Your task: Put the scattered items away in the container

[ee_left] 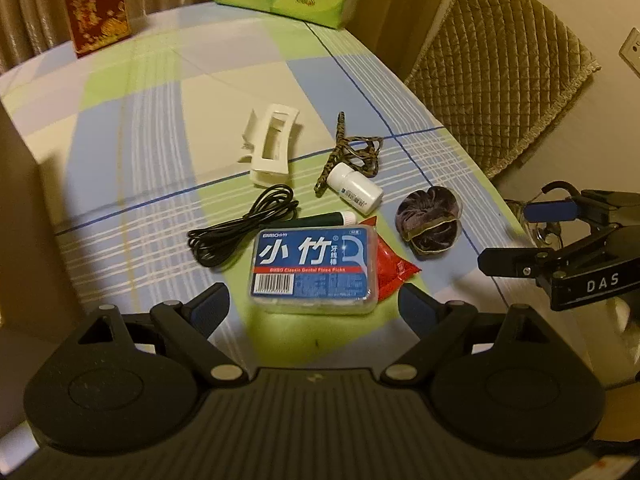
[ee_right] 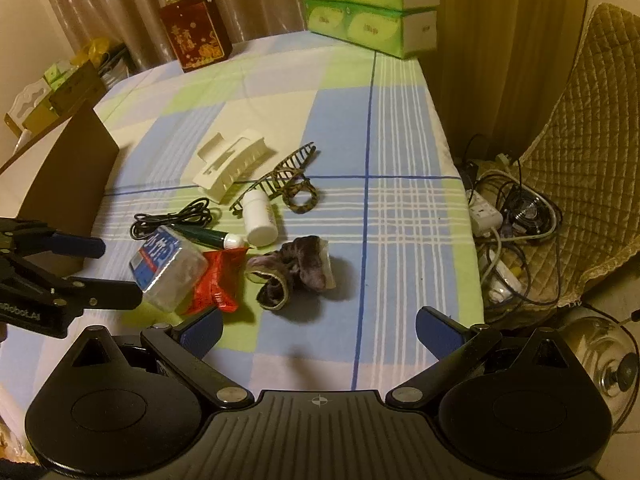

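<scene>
A: What is lying on the checked cloth (ee_left: 168, 80)?

B: A small heap of things near its middle. Nearest the left gripper (ee_left: 314, 306) is a clear plastic floss pick box (ee_left: 315, 267) with a blue label, white characters and a barcode. It lies flat, label up, its long axis running across the left wrist view.

A: And around it?

B: A red foil packet (ee_left: 394, 270) pokes out from under the box's right edge. A dark green tube (ee_left: 320, 219) with a white cap lies along the box's far side, cap toward the right. A black cable (ee_left: 244, 226) is coiled loosely to the left, touching the tube's end.

A: Further back?

B: A cream claw clip (ee_left: 270, 144) lies on its side, long axis running away from the left camera. Beside it is a leopard-print hair clip (ee_left: 348, 152), thin and tilted, and a white bottle (ee_left: 356, 188) lies on its side, touching it, cap toward the clip. A purple velvet scrunchie (ee_left: 430, 220) sits to the right, apart from the bottle.

A: The container?

B: A brown cardboard box (ee_right: 68, 176) stands at the left edge of the cloth, well apart from the heap.

A: The grippers?

B: The left gripper's jaws stand wide apart with nothing in them, the floss box just ahead of the fingertips. The right gripper (ee_right: 320, 328) is also spread wide and empty, hovering over the cloth near the scrunchie.
</scene>
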`<state>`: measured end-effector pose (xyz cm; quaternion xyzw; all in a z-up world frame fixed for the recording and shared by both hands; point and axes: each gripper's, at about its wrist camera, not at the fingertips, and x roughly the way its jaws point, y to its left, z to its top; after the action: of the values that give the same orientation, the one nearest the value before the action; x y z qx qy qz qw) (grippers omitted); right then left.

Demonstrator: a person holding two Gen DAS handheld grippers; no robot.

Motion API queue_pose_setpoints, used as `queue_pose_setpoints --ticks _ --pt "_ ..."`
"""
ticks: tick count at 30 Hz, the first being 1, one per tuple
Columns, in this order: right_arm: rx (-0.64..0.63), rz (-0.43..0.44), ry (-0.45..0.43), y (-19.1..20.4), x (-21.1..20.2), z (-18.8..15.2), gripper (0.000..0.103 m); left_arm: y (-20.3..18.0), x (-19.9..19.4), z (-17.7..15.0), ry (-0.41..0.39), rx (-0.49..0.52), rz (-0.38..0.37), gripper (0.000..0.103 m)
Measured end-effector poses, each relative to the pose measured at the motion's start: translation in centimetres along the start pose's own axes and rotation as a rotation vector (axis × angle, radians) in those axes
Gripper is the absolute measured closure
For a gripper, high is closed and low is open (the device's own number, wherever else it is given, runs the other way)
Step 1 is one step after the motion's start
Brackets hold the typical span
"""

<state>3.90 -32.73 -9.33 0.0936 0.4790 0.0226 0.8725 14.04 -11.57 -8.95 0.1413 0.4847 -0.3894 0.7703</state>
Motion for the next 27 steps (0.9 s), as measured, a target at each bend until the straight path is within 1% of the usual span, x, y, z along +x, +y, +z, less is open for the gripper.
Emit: queue_pose_setpoints --ticks 6,11,13,15,18,20,25,26,27 --pt "0.017 0.015 0.018 -0.6 0.8 0.2 0.002 0.7 2.2 0.7 0.030 0.009 -0.035 0.013" --pt "0.021 0.030 0.027 -0.8 1.4 0.4 0.002 1.3 4.2 1.3 0.057 -0.006 -0.061 0.013" --pt "0.024 0.048 0.020 -1.0 1.6 0.5 0.002 1.6 4.8 1.3 0.063 -0.017 -0.083 0.014" --pt "0.022 0.066 0.013 -1.0 1.7 0.7 0.002 1.8 4.9 1.3 0.060 -0.023 -0.100 0.019" --pt "0.004 0.082 0.010 -0.8 2.1 1.1 0.002 2.0 4.5 1.1 0.039 -0.024 -0.114 0.019" --pt "-0.009 0.085 0.012 -0.6 2.6 1.4 0.002 1.9 4.0 0.9 0.017 -0.009 -0.103 0.019" --pt "-0.059 0.084 0.009 -0.1 3.8 2.1 0.003 1.9 2.6 0.3 -0.007 0.004 -0.028 0.020" --pt "-0.073 0.082 0.008 0.1 4.0 2.2 0.005 1.9 2.4 0.1 -0.010 0.004 -0.016 0.020" --pt "-0.087 0.085 0.010 0.2 4.3 2.3 0.014 2.0 2.1 0.0 -0.011 0.003 -0.003 0.020"
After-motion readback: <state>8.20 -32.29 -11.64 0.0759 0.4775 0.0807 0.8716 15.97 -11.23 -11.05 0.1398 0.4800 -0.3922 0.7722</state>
